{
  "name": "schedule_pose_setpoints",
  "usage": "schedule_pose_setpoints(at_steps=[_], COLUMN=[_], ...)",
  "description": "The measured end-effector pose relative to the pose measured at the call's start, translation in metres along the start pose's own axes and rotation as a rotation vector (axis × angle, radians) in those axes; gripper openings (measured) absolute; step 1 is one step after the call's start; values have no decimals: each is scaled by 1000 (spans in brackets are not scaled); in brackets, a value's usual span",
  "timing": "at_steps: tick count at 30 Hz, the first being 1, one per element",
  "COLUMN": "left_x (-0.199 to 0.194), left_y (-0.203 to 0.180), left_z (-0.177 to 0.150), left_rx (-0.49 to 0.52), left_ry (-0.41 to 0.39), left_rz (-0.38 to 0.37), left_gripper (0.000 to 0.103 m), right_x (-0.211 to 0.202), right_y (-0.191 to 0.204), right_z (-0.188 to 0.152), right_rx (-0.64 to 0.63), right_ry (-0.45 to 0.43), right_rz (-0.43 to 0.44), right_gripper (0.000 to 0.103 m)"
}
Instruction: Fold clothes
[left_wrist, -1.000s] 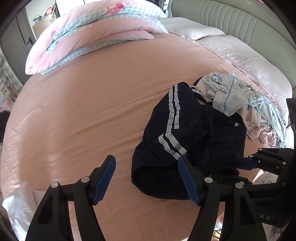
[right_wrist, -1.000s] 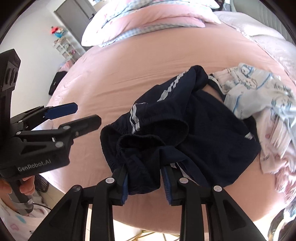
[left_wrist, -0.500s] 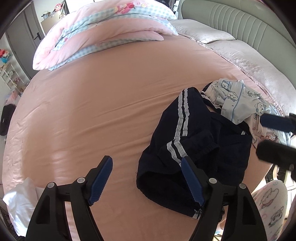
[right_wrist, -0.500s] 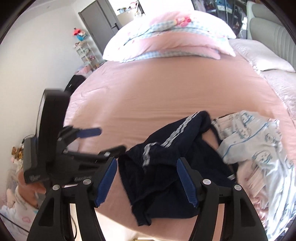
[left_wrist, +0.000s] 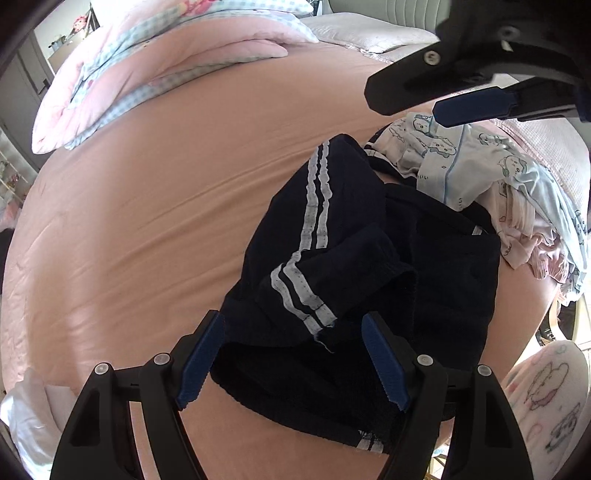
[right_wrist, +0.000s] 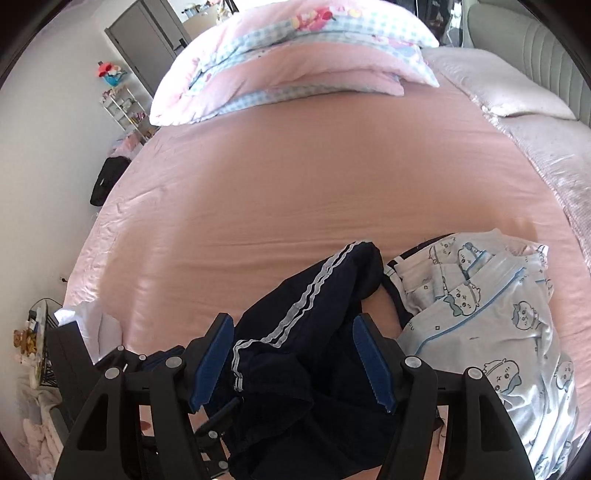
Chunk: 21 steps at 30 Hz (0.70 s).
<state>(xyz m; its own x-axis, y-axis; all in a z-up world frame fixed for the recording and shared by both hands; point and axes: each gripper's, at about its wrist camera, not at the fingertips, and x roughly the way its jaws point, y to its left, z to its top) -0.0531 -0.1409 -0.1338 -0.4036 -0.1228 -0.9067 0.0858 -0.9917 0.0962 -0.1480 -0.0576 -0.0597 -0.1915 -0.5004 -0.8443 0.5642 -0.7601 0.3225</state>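
L wrist view, L→R: white cloth (left_wrist: 27, 413) bunched at bed edge, lower left. Pink bed sheet (left_wrist: 147, 206) fills most of frame; folded pink/blue-check duvet (left_wrist: 155, 62) at far end. Left gripper (left_wrist: 291, 363) low over near edge of bed, pointing fwd along sheet, jaws spread wide, blue pads (left_wrist: 199, 360) each side of the crumpled navy track pants (left_wrist: 369, 266). Nothing clamped; near hem of pants lies between the pads, contact w/ pads can't be told. Pants lie in a heap near bed's near-right corner, white double stripe facing up, one leg folded over itself. Right of pants: pale blue cartoon-print pyjama top (left_wrist: 491, 173), touching/overlapping pants' far edge, w/ pink garment (left_wrist: 524, 236) under it. Right gripper (left_wrist: 424, 103) enters from upper right, held higher than the left one, pointing left over the pyjama top, fingers apart, holding nothing.

R wrist view, L→R: black bag (right_wrist: 107, 181) on floor beside bed; left gripper body partly visible lower left, below right one. Right gripper (right_wrist: 295, 360) angled down over pants (right_wrist: 314, 332), jaws wide, no cloth pinched; pants' striped leg runs up betw. the pads (right_wrist: 212, 360). Pyjama top (right_wrist: 491, 332) just right of gripper, on sheet (right_wrist: 314, 177). Duvet (right_wrist: 295, 62) far end; grey headboard (right_wrist: 535, 55) far right.
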Motion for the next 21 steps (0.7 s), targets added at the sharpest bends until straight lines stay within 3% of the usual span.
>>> schedule_pose_setpoints(at_steps=[5, 10, 17, 21], left_x=[14, 29, 37, 38], left_y=[-6, -12, -18, -9], left_z=[6, 9, 6, 4], left_rx=[-58, -106, -178, -317], left_ry=[26, 16, 16, 8], left_rz=[-61, -143, -186, -241], left_gripper=[76, 76, 76, 76], right_x=[32, 53, 83, 97], right_y=[-29, -38, -54, -67], right_z=[33, 60, 54, 49], right_rx=[76, 85, 170, 223], right_ry=[105, 146, 205, 235], right_rz=[-12, -13, 52, 85], right_gripper=[67, 67, 67, 67])
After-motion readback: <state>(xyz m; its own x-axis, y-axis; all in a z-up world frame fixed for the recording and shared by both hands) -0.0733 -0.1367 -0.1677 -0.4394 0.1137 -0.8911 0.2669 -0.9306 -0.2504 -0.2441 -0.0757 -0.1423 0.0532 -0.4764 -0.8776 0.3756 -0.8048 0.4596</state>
